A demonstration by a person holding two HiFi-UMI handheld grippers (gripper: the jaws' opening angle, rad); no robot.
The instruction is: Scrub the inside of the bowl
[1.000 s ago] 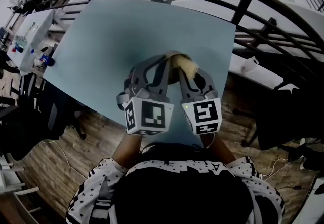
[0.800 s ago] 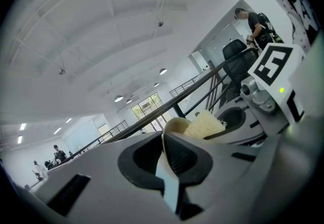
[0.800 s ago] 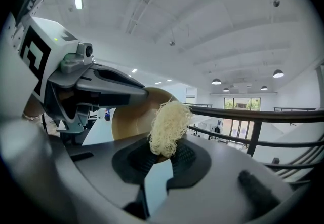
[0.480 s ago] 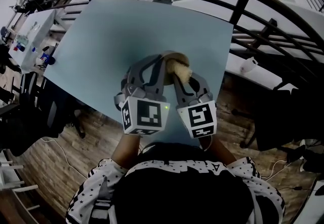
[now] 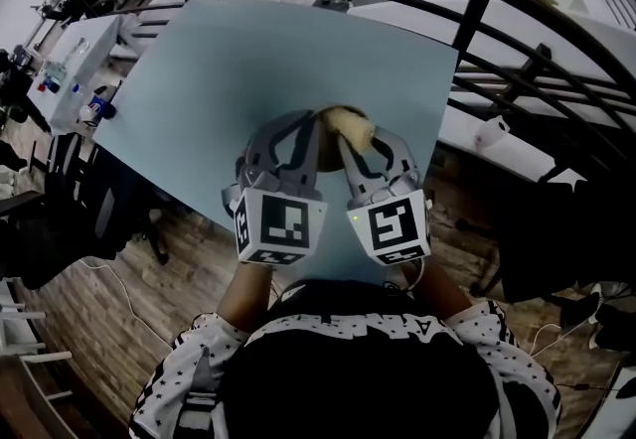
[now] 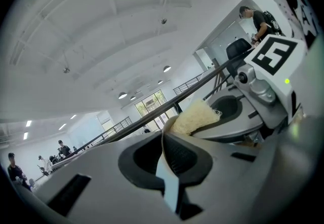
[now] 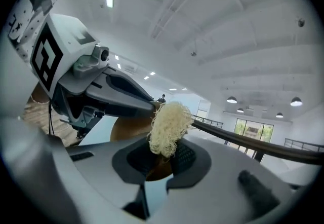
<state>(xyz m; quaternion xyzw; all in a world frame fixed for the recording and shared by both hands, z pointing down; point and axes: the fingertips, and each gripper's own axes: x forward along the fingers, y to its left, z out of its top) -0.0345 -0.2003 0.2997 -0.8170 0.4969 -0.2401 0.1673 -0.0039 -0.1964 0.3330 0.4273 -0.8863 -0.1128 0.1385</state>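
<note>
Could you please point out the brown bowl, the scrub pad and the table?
Brown round bowl [image 7: 129, 127]: right gripper view, on its wall.
Pale yellow fibrous scrub pad [image 7: 169, 125]: right gripper view, tuft's middle.
Light blue table [image 5: 248, 70]: head view, bare top.

Right tongs [image 5: 348, 141] slightly rightward (scrubber [image 5: 362, 133] too)

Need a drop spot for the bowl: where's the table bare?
Bare: table from the bowl out to the railing, and its whole left side. Crowded: near edge, where the left hand-held gripper, right hand-held gripper, bowl and scrubber meet.
</note>
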